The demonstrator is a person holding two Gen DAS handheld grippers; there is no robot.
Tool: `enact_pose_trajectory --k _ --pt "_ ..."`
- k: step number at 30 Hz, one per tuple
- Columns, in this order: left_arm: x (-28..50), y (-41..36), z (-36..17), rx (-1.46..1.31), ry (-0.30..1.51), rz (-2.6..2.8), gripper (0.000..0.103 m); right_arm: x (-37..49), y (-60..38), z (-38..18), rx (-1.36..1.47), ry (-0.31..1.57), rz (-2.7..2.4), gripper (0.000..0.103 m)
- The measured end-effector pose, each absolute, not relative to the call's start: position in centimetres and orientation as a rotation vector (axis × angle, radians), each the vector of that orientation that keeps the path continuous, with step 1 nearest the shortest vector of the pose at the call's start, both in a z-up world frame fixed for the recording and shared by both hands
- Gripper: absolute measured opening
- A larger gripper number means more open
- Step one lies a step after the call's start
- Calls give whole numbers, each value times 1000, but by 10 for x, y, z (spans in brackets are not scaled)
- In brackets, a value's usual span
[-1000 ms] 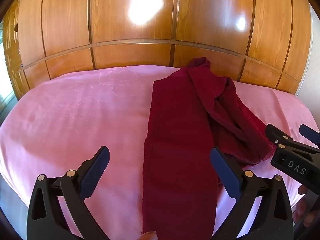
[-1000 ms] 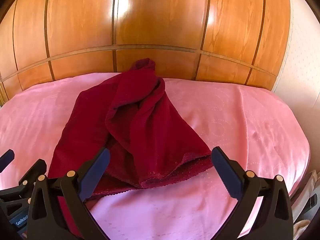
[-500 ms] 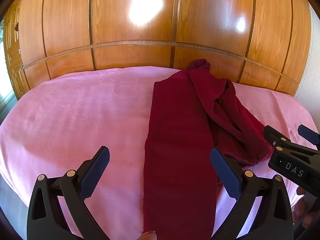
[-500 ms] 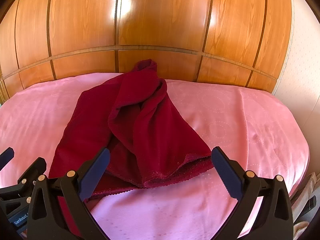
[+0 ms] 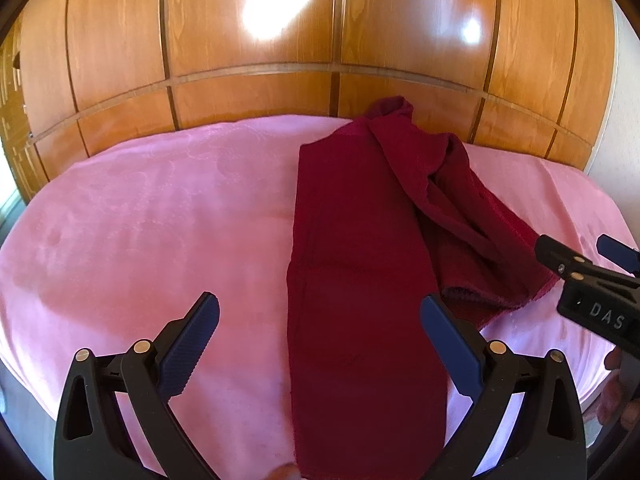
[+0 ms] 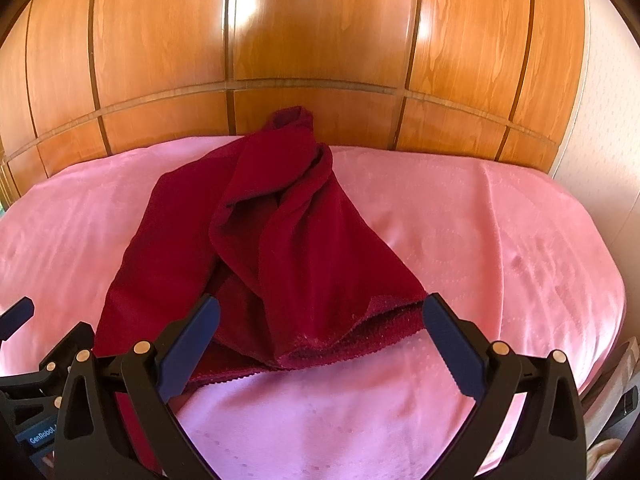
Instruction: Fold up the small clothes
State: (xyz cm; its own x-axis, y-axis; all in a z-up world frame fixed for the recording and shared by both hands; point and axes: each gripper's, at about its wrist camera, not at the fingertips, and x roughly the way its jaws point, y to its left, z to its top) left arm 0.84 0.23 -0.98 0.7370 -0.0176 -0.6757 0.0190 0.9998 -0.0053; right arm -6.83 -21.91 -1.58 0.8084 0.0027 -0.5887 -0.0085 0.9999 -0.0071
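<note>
A dark red garment [image 5: 360, 264] lies on the pink bedcover [image 5: 160, 232]. Its left part runs flat toward the near edge, and its right part is bunched in loose folds [image 6: 296, 216] with a hem [image 6: 360, 344] facing me. My left gripper [image 5: 320, 344] hovers open above the flat strip, holding nothing. My right gripper [image 6: 320, 344] is open just short of the bunched hem, empty. The right gripper's tips [image 5: 580, 264] also show at the right edge of the left wrist view. The left gripper's tips [image 6: 44, 344] show at the lower left of the right wrist view.
A glossy wooden panelled wall [image 5: 320, 60] rises directly behind the bed. A pale wall [image 6: 600, 140] stands to the right. The bedcover's rounded near edge [image 5: 24, 380] drops off at lower left. A person's fingers [image 5: 616, 404] appear at the lower right.
Both views have pulled back and up slightly, so the garment sits a little lower in frame. The garment itself has not moved, and both grippers remain open.
</note>
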Motion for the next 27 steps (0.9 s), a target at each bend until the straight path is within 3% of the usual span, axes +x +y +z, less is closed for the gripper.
enact_pose_trajectory --k 5,6,8,10,13,19,20,22,23,27 --pt "13 15 -28 -42 897 -71 100 -70 -232 -11 53 603 97 97" --pt "13 18 -33 -44 915 -87 99 -69 -233 -8 58 598 116 84" --pt "11 19 -39 -48 900 -120 98 -62 -231 -5 51 601 157 68" --pt "7 21 -48 -70 934 -163 92 -52 -225 -5 37 614 193 65" --pt "1 20 -61 -101 976 -240 75 -36 -209 -6 9 632 248 56" --pt "-2 12 -74 -72 997 -317 54 14 -157 -23 -125 686 333 56" --pt "-2 12 -74 -69 990 -326 41 24 -149 -30 -157 709 343 51" --pt "-3 12 -75 -59 975 -333 25 45 -132 -48 -242 760 343 22" --pt "-4 13 -74 -57 969 -340 12 52 -130 -53 -261 773 331 6" --pt "-9 30 -54 -108 927 -385 10 44 -151 -24 -172 686 362 6"
